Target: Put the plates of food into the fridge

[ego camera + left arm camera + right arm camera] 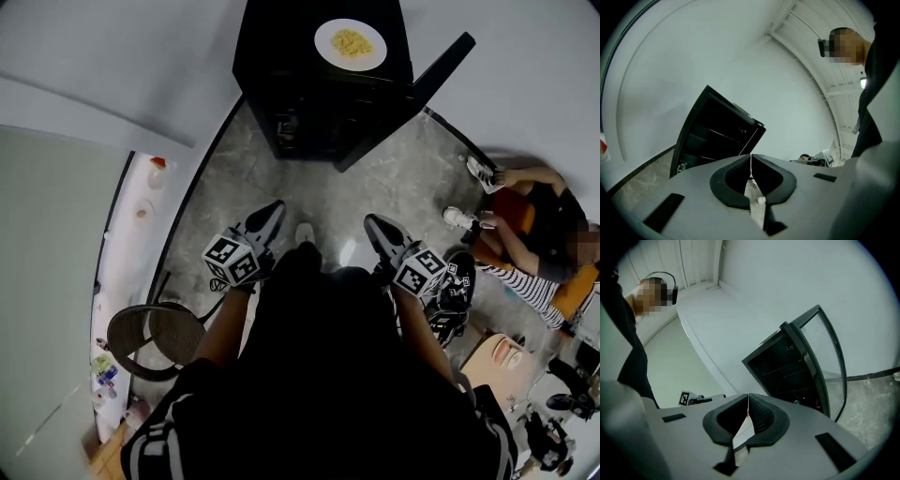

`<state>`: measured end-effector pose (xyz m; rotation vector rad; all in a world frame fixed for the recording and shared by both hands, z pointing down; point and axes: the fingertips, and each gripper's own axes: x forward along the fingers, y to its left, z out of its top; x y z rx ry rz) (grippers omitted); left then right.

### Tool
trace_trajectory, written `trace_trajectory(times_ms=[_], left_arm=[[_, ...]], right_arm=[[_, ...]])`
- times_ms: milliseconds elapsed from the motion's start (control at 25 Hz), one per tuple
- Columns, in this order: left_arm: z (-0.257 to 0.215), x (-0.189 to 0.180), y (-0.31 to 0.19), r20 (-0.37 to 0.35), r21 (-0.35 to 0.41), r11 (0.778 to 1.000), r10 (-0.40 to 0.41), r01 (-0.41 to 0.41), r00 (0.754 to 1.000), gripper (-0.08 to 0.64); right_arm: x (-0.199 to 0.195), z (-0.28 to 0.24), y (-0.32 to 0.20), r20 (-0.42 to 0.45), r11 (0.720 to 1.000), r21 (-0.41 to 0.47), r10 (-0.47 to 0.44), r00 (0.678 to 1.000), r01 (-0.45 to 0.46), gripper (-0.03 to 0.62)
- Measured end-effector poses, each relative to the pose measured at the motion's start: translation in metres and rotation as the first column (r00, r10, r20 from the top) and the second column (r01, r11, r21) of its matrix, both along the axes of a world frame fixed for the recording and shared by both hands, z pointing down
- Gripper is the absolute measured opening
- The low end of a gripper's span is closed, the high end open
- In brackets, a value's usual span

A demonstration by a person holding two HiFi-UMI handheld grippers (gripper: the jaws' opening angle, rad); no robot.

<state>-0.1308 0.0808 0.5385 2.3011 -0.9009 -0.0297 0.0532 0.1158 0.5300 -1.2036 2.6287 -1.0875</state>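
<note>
Fridge [281,56] interior reads dark; left tongs [751,159] and right tongs [748,399] pinched together, empty

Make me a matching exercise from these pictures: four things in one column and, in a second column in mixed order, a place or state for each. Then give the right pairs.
Things:
1. plate
2. fridge door
3. left gripper
4. chair

Places or states:
a. shut, nothing between the fingers
b. on top of the fridge
c. open
d. on the floor

Pairs: 1-b, 2-c, 3-a, 4-d
</note>
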Motion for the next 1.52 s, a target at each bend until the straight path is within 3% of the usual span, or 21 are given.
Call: trace_trajectory(times_ms=[360, 640, 1520], left_arm=[[0.003, 0.008, -0.015, -0.025, -0.013, 0.999, 0.035, -0.036, 0.999, 0.025], [0.000, 0.016, -0.024, -0.002, -0.009, 0.999, 0.044, -0.044, 0.999, 0.025], [-0.011, 0.062, -0.106, 0.043, 0.004, 1.000, -0.030, 0.030, 0.999, 0.025]], right_arm=[[0.008, -0.006, -0.011, -0.017, 0.998, 0.014, 0.057, 0.998, -0.056, 0.025], [0.018, -0.007, -0.029, 0.013, 0.997, 0.025, 0.070, 0.997, -0.070, 0.025], [0.045, -0.009, -0.132, 0.078, 0.998, 0.033, -0.063, 0.995, 0.060, 0.025]])
